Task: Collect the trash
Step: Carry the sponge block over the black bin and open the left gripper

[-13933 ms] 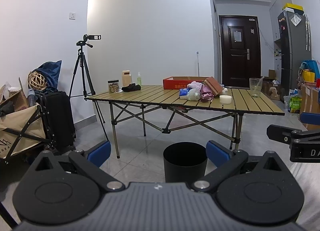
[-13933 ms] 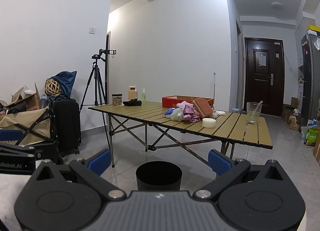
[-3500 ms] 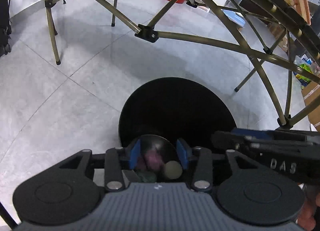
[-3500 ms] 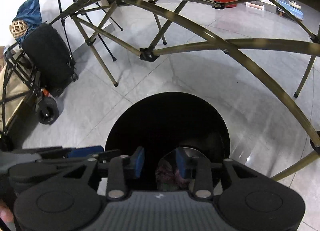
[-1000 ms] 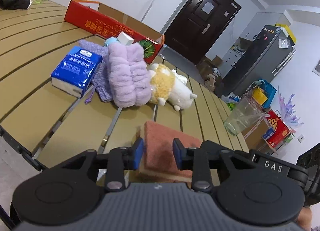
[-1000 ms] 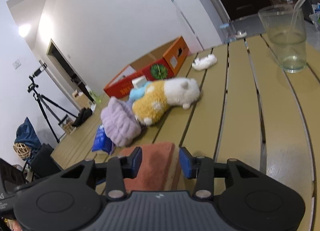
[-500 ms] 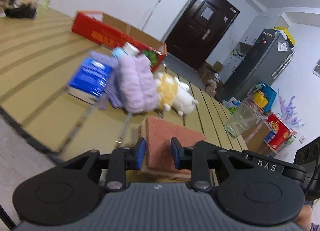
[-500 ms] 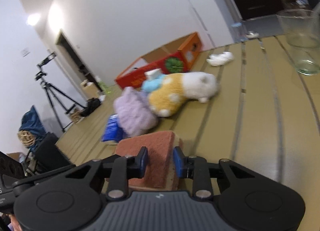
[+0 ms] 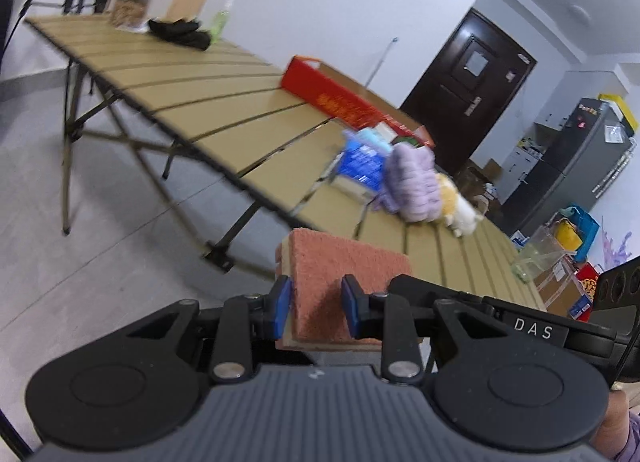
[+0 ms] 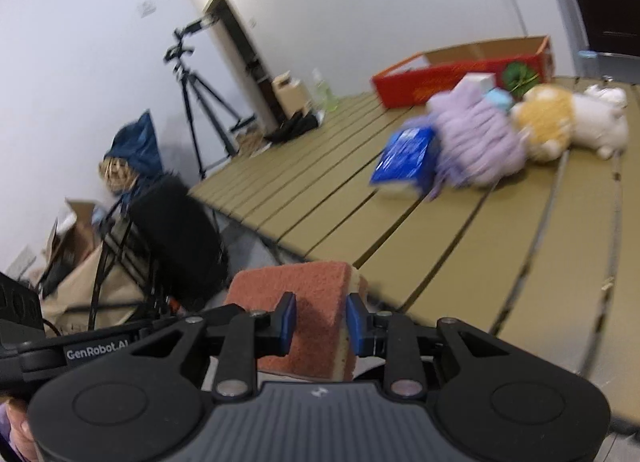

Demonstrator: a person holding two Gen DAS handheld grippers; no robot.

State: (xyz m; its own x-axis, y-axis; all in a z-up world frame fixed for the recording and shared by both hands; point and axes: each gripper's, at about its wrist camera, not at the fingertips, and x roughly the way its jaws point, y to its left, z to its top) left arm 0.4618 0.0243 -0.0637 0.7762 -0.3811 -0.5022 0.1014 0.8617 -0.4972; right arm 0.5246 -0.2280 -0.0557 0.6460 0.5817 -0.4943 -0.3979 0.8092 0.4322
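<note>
The slatted table [image 9: 224,109] carries a tissue pack [image 10: 408,157], a purple plush [image 10: 476,137] and a yellow-white toy [image 10: 560,121], all apart from the load; the sponge [image 9: 344,262] hangs off the table edge over the floor, pinched at one end by the left gripper [image 9: 316,306] and at the other by the right gripper [image 10: 320,322], both clamped on it. Risk, as judged: soft foam compresses and slips; uneven motion between hands could tear it free; no bin is in view.
</note>
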